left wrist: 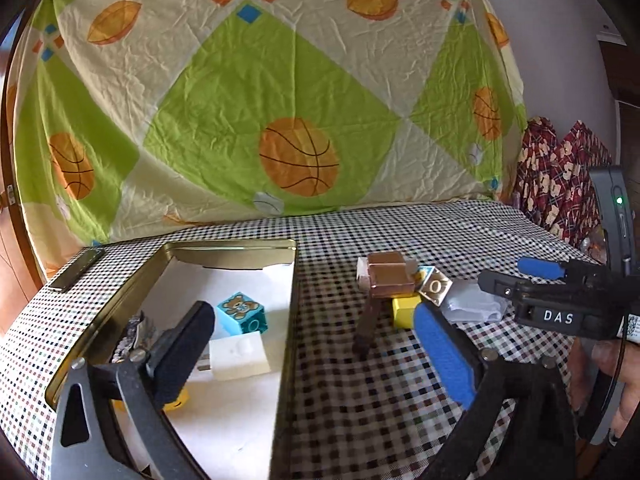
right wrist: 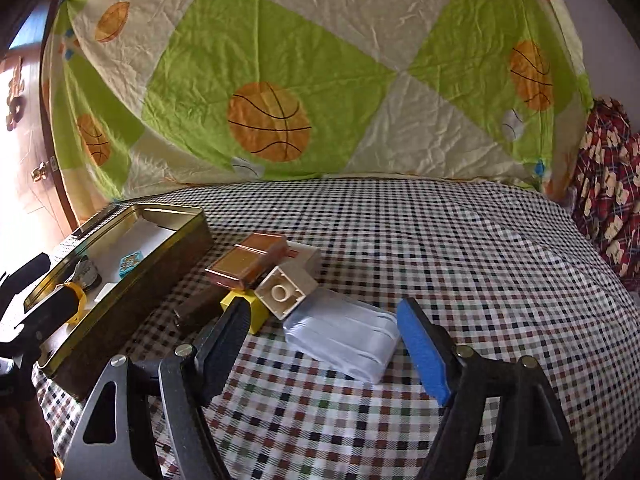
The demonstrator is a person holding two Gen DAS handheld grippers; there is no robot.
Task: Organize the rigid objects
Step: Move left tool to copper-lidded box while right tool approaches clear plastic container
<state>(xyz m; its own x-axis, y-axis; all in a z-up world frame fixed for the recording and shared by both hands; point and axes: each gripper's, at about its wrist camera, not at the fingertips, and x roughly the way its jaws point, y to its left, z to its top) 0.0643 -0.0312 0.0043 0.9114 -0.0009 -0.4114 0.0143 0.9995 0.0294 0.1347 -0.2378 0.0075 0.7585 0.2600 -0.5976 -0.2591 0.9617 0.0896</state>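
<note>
Both grippers stand spread with nothing pinched. Left gripper (left wrist: 316, 344) hangs over the right wall of one shallow gold tin (left wrist: 224, 246), its black pad over the tin's white floor and its blue pad over the checked worktop (left wrist: 360, 420) outside. Right gripper (right wrist: 324, 336) has one clear plastic case (right wrist: 344, 336) lying between its pads, which do not touch it; a person's hand (left wrist: 616, 384) shows at the right edge of the left wrist view.

Inside the tin, near to far — one yellow piece (left wrist: 178, 400) half hidden under the black pad, one white block (left wrist: 240, 354), one blue cube with a bear picture (left wrist: 242, 312), and a silvery item (left wrist: 130, 336) by the left wall that is too blurred to name.

On the worktop just right of the tin sits a tight cluster: one yellow block (right wrist: 256, 308) at the front, one cream brick with a round stud (right wrist: 284, 290) touching the clear case, one dark brown stick-like piece (right wrist: 200, 308) lying toward the tin, and one copper-coloured box (right wrist: 246, 260) resting on top, with a white box (right wrist: 308, 254) partly seen behind it.

Behind everything hangs one sheet printed with basketballs (right wrist: 280, 80), and a red patterned cloth (right wrist: 608, 200) lies at far right.
</note>
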